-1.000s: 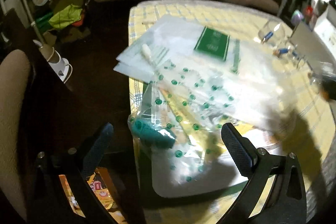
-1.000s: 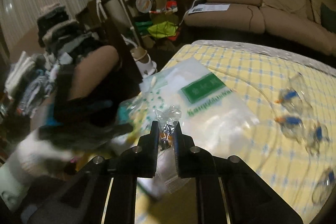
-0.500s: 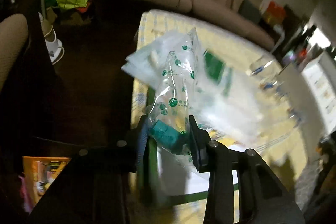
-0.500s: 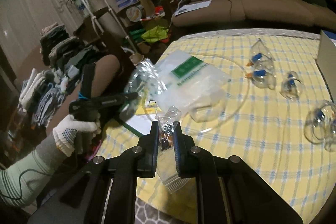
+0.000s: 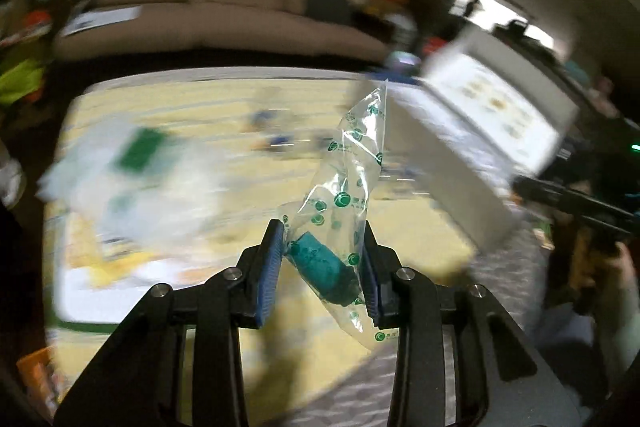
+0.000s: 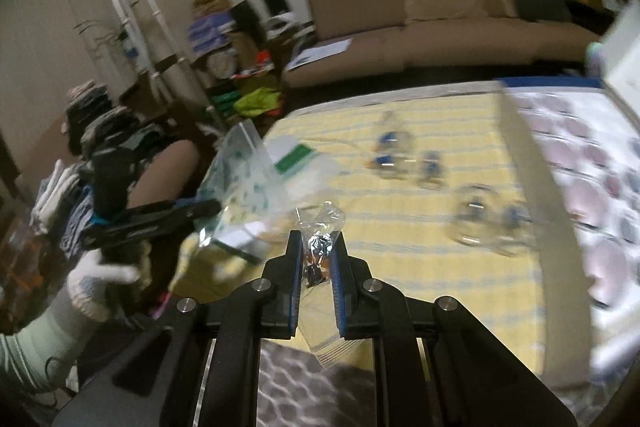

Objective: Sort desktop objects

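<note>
My left gripper is shut on a clear green-dotted plastic bag with a teal object inside, held in the air above the yellow checked table. The same bag and left gripper show at the left of the right wrist view. My right gripper is shut on a small clear bag of dark small parts, above the table's near edge.
A white box with an open lid stands at the table's right. Several clear cups with blue parts lie mid-table. A green-labelled plastic packet lies at the left. A brown sofa is behind.
The left gripper closed on the dotted bag, lifted it off the table and swung right. The right gripper, still holding its small bag, also moved right toward the box.
</note>
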The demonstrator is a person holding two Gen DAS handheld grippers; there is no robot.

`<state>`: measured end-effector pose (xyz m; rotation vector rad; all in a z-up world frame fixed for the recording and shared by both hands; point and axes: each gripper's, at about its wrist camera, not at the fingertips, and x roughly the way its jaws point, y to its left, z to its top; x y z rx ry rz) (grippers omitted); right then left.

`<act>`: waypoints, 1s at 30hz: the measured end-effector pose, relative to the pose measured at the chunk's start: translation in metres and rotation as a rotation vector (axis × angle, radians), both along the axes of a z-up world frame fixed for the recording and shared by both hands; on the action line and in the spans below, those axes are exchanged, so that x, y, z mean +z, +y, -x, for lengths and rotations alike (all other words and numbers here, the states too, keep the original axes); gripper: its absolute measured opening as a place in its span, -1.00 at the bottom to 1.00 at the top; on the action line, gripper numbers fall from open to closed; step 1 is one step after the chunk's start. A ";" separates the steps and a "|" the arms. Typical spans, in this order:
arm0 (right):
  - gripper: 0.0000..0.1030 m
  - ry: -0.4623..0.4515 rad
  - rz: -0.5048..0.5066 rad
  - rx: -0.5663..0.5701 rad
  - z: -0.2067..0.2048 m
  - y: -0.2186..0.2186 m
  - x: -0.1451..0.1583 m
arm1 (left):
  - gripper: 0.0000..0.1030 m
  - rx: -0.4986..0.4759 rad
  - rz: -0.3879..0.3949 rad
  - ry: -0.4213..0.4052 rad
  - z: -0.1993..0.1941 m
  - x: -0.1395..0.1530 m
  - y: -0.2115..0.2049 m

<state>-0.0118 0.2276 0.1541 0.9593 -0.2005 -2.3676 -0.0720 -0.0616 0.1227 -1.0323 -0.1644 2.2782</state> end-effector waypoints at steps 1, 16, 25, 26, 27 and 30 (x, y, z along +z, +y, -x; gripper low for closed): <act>-0.75 0.006 -0.005 -0.030 -0.003 0.018 0.003 | -0.35 -0.036 -0.019 -0.003 -0.002 0.005 0.020; -0.71 -0.165 0.004 -0.249 0.049 0.187 -0.037 | -0.39 -0.218 -0.140 -0.084 0.009 0.030 0.212; 0.01 -0.179 0.109 -0.256 0.054 0.209 -0.045 | 0.00 -0.207 0.069 -0.029 0.012 0.010 0.221; 0.04 -0.161 0.112 -0.263 0.050 0.213 -0.041 | 0.15 -0.204 0.100 -0.015 0.010 0.006 0.218; 0.04 -0.149 0.106 -0.266 0.048 0.214 -0.037 | 0.31 -0.210 0.137 -0.001 0.007 0.001 0.213; 0.05 -0.123 0.074 -0.265 0.036 0.210 -0.029 | 0.46 -0.268 0.227 0.001 -0.010 -0.020 0.200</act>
